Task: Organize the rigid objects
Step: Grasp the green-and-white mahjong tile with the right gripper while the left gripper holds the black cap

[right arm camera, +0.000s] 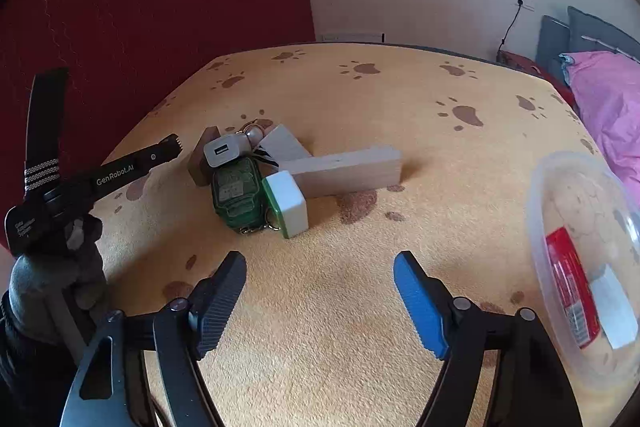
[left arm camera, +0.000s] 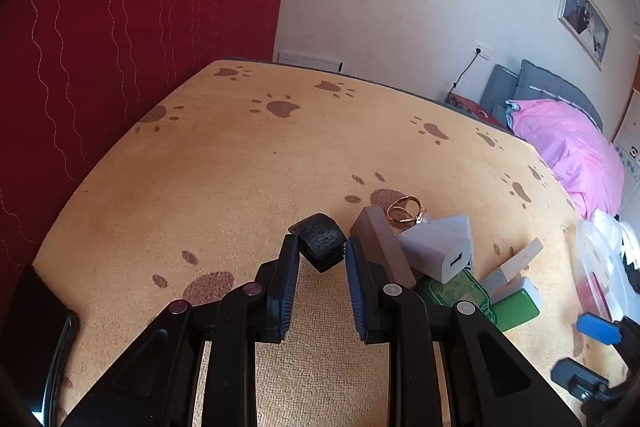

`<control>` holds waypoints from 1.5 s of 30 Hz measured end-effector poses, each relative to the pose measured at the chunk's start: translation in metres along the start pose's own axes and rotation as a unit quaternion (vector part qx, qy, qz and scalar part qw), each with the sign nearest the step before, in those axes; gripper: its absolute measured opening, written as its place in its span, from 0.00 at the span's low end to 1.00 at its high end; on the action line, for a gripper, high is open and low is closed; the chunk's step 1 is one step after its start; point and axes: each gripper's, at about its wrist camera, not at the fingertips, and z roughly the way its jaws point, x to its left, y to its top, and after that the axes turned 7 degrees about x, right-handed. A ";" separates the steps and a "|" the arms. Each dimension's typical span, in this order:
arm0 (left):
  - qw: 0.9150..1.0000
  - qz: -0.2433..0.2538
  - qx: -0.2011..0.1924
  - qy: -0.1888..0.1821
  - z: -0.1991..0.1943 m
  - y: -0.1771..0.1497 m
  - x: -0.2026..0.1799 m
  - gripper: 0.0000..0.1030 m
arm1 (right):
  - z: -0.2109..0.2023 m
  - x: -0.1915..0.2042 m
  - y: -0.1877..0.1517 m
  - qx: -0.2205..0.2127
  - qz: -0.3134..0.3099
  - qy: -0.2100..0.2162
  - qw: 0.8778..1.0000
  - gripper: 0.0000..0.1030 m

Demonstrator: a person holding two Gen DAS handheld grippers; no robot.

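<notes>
My left gripper (left arm camera: 322,251) is shut on a black ribbed plastic plug (left arm camera: 320,239), held at the left edge of a pile. The pile holds a brown block (left arm camera: 382,247), a white USB charger (left arm camera: 440,253), a gold ring (left arm camera: 404,209), a green remote (right arm camera: 236,193), a white-and-green tile (right arm camera: 288,203) and a pale wooden block (right arm camera: 348,171). My right gripper (right arm camera: 320,291) is open and empty, above the cloth in front of the pile. The left gripper's body (right arm camera: 120,171) shows in the right wrist view.
An orange paw-print cloth (left arm camera: 240,167) covers the table. A clear plastic container (right arm camera: 588,259) with a red label stands at the right edge. A red curtain (left arm camera: 120,27) hangs at the left; a bed with pink bedding (left arm camera: 568,143) is at the right.
</notes>
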 end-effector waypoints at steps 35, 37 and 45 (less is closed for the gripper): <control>1.000 -0.012 -0.002 0.000 -0.003 -0.003 0.004 0.24 | -0.004 -0.017 -0.006 0.002 0.035 0.033 0.999 0.21; 1.000 -0.008 -0.001 0.001 -0.004 -0.004 0.001 0.24 | -0.010 -0.021 -0.009 -0.003 0.038 0.034 0.999 0.21; 1.000 0.002 0.003 -0.001 -0.012 -0.013 -0.011 0.24 | -0.030 -0.034 -0.018 -0.022 0.045 0.043 0.998 0.19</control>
